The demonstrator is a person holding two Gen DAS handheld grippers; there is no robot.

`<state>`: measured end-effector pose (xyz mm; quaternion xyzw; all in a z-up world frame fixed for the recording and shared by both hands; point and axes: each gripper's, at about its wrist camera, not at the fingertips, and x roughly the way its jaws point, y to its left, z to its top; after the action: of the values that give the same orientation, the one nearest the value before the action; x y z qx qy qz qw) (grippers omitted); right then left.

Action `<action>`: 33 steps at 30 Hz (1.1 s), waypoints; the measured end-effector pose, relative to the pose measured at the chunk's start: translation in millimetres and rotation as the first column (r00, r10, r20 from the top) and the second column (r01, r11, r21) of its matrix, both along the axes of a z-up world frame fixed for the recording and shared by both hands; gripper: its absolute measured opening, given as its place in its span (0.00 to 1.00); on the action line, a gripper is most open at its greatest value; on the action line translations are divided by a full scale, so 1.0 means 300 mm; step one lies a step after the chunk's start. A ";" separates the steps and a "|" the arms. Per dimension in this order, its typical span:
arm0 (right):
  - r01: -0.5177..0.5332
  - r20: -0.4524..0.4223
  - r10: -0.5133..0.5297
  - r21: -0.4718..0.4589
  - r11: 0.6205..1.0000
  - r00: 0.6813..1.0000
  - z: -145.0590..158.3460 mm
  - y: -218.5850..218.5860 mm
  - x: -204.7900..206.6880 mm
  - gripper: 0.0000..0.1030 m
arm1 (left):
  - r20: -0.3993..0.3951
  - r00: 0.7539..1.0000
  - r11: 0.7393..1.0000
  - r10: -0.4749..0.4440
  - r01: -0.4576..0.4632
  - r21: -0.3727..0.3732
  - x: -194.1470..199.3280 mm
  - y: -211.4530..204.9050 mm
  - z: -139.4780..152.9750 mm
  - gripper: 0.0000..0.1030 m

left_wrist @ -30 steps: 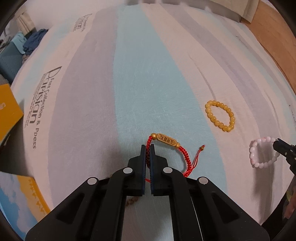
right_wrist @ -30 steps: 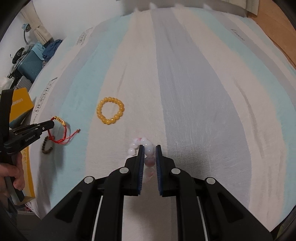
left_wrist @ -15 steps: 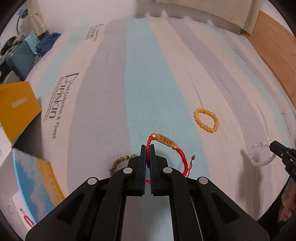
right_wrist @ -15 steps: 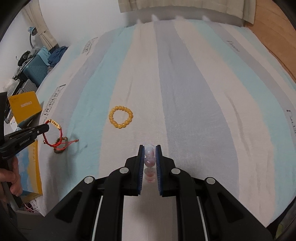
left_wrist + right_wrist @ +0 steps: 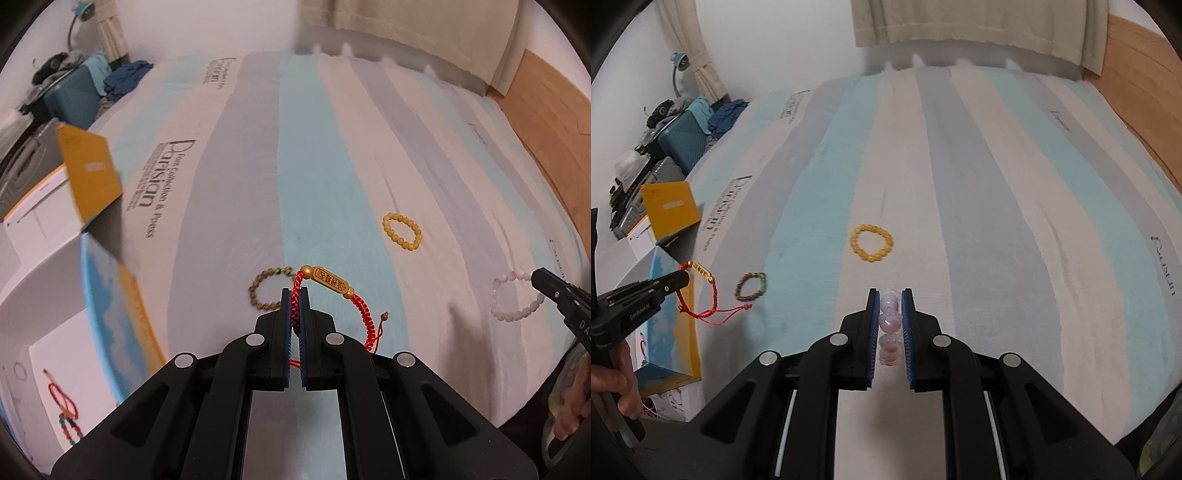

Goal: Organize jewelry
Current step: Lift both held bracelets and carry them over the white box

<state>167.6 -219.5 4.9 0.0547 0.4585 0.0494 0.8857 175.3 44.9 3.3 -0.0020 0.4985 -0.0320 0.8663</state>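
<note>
Four bracelets show, two held above the striped bed (image 5: 979, 184) and two lying on it. Left tool (image 5: 295, 295) pinches the red cord bracelet (image 5: 364, 314), its gold bar slanting down-right; brown bracelet (image 5: 751, 286) and yellow bracelet (image 5: 871, 243) lie flat. Right tool (image 5: 890, 295) pinches the pink bracelet (image 5: 889, 325), edge-on along its fingers.
</note>
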 end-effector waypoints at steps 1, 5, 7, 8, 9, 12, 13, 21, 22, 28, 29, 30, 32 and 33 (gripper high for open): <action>-0.006 0.006 0.006 -0.001 1.000 1.000 0.013 0.015 -0.011 0.11 | 0.002 1.000 1.000 0.005 -0.005 0.000 -0.013 0.010 0.008 0.02; -0.030 0.018 0.030 -0.007 1.000 0.999 0.047 0.079 -0.040 0.11 | 0.018 0.999 0.999 0.035 -0.035 -0.002 -0.074 0.067 0.038 0.02; -0.046 0.026 0.047 -0.010 0.999 0.999 0.068 0.123 -0.056 0.11 | 0.023 0.998 0.998 0.056 -0.056 -0.008 -0.103 0.106 0.050 0.02; -0.053 0.028 0.053 -0.012 0.999 0.998 0.076 0.140 -0.061 0.11 | 0.025 0.997 0.998 0.068 -0.067 -0.010 -0.120 0.130 0.059 0.02; -0.062 0.032 0.062 -0.014 0.998 0.998 0.085 0.160 -0.067 0.11 | 0.027 0.997 0.997 0.075 -0.074 -0.011 -0.131 0.146 0.065 0.02; -0.088 0.046 0.089 -0.017 0.996 0.995 0.114 0.229 -0.084 0.11 | 0.037 0.994 0.995 0.102 -0.102 -0.007 -0.174 0.213 0.092 0.02; -0.099 0.051 0.099 -0.017 0.995 0.994 0.125 0.257 -0.090 0.11 | 0.040 0.993 0.994 0.109 -0.109 -0.006 -0.183 0.231 0.099 0.02; -0.191 0.079 0.191 -0.016 0.982 0.978 0.183 0.491 -0.126 0.11 | 0.062 0.979 0.981 0.193 -0.193 0.002 -0.301 0.442 0.165 0.02; -0.205 0.082 0.206 -0.014 0.979 0.975 0.191 0.529 -0.132 0.11 | 0.065 0.977 0.979 0.204 -0.205 0.005 -0.318 0.473 0.172 0.02; -0.287 0.101 0.287 -0.017 0.958 0.953 0.230 0.722 -0.165 0.11 | 0.070 0.960 0.962 0.271 -0.273 0.020 -0.395 0.643 0.198 0.02; -0.300 0.105 0.300 -0.018 0.954 0.948 0.234 0.753 -0.170 0.11 | 0.071 0.957 0.959 0.282 -0.284 0.021 -0.406 0.670 0.201 0.02; -0.311 0.107 0.311 -0.017 0.950 0.945 0.237 0.775 -0.173 0.11 | 0.071 0.952 0.954 0.296 -0.298 0.022 -0.421 0.703 0.203 0.02; -0.336 0.112 0.336 -0.021 0.942 0.935 0.243 0.843 -0.186 0.11 | 0.070 0.946 0.948 0.315 -0.318 0.025 -0.447 0.755 0.204 0.02; -0.346 0.112 0.346 -0.021 0.938 0.931 0.245 0.872 -0.191 0.11 | 0.070 0.942 0.944 0.327 -0.330 0.027 -0.464 0.788 0.204 0.02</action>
<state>110.3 42.2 78.3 -0.0302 0.4097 0.2075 0.8878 36.1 281.3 64.5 -0.0673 0.4637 0.1224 0.8749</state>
